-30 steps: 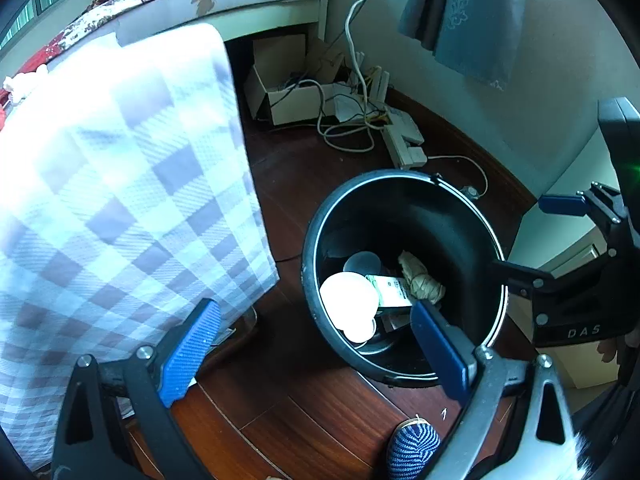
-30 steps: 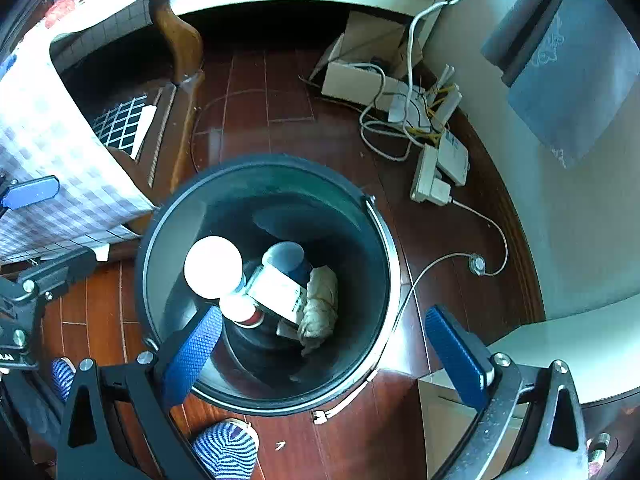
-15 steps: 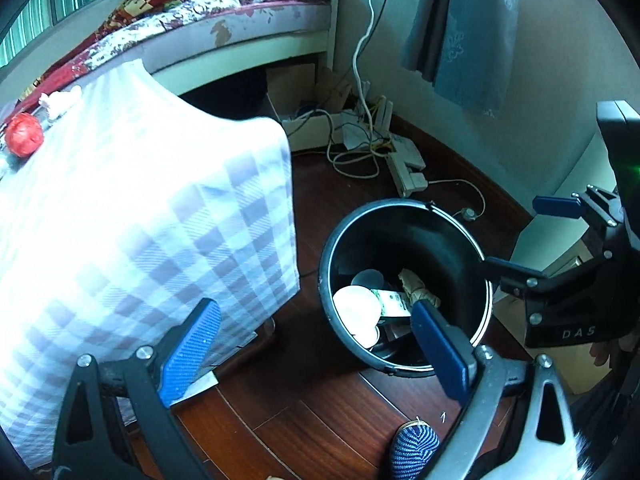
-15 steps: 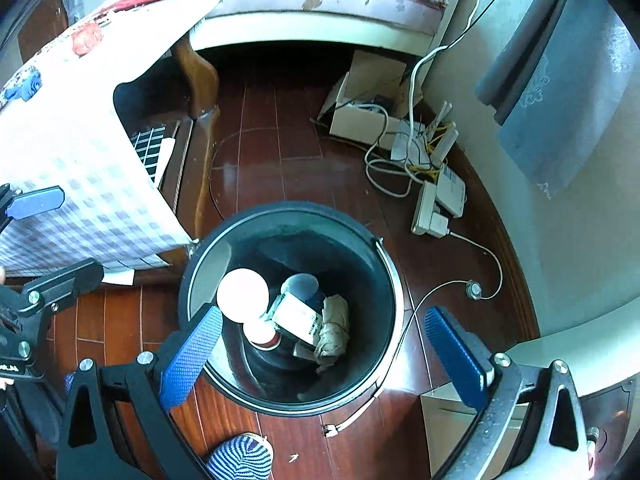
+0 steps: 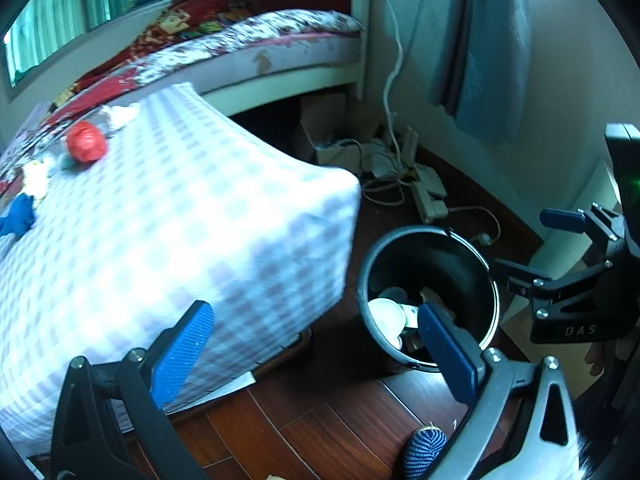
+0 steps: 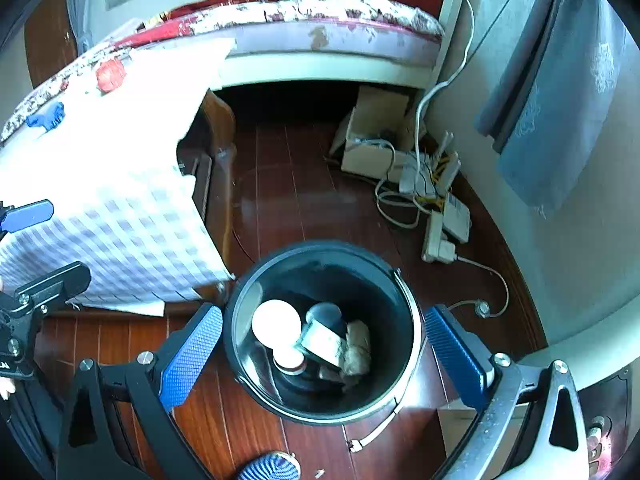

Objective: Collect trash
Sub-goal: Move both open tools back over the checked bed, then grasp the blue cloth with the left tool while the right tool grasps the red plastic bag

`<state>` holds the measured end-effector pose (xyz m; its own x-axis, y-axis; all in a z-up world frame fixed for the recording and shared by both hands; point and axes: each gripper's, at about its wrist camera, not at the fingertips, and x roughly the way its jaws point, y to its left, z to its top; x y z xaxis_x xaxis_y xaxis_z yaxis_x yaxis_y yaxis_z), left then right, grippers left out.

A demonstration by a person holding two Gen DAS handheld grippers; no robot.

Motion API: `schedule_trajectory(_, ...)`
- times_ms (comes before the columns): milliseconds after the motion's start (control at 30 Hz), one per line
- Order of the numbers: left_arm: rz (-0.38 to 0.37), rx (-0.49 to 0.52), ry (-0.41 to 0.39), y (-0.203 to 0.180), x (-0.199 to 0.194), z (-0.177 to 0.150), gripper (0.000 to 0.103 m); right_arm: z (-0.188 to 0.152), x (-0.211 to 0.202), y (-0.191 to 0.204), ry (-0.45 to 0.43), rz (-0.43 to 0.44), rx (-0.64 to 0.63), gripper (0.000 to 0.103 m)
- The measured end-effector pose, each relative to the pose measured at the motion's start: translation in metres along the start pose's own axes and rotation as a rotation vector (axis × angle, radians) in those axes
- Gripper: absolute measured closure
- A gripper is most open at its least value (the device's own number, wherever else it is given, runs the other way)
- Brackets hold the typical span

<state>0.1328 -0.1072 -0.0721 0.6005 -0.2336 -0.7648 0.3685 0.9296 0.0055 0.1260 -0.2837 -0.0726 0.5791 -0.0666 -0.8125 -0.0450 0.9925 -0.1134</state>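
A black trash bin (image 6: 240, 320) stands on the wood floor and holds white cups (image 6: 276, 323), a carton and crumpled paper; it also shows in the left wrist view (image 5: 486, 280). On the checked tablecloth (image 5: 180, 240) lie a red crumpled ball (image 5: 86, 147), a blue scrap (image 5: 18, 216) and white scraps (image 5: 120, 114). My left gripper (image 5: 316, 348) is open and empty, high above the table corner and bin. My right gripper (image 6: 324, 356) is open and empty above the bin.
A bed (image 6: 320, 36) runs along the back. A cardboard box (image 6: 372, 136), power strips and cables (image 6: 436, 200) lie on the floor by the wall. A curtain (image 6: 552, 120) hangs at right. A striped slipper (image 5: 424, 448) is near the bin.
Both grippers have risen and pulled back from the bin, which now looks smaller. The tabletop with the red ball and scraps has come into view.
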Motion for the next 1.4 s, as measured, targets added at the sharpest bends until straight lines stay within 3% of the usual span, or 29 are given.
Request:
schedule_trajectory(333, 0.099, -0.126, -0.070, 0.067, -0.034, -0.003, 0.001, 0.034, -0.018, 0.040, -0.123, 0.062, -0.019, 0.001)
schedule_trajectory(600, 0.182, -0.217, -0.097, 0.125, -0.052, -0.010, 0.001, 0.064, -0.021, 0.096, -0.180, 0.135, -0.055, 0.001)
schedule_trajectory(967, 0.306, -0.332, -0.154, 0.239, -0.086, 0.005, 0.007, 0.123, -0.011, 0.184, -0.216, 0.268, -0.127, 0.001)
schedule_trajectory(1133, 0.363, -0.378, -0.142, 0.292, -0.073, 0.013, 0.007, 0.162, 0.007, 0.220, -0.217, 0.294, -0.181, 0.001)
schedule_trajectory(1300, 0.374, -0.431, -0.113, 0.319, -0.046, 0.014, 0.007, 0.206, 0.032, 0.252, -0.237, 0.325, -0.199, 0.001)
schedule_trajectory(1400, 0.368, -0.456, -0.111, 0.328, -0.035, 0.021, 0.007, 0.223, 0.049, 0.270, -0.202, 0.323, -0.230, 0.001)
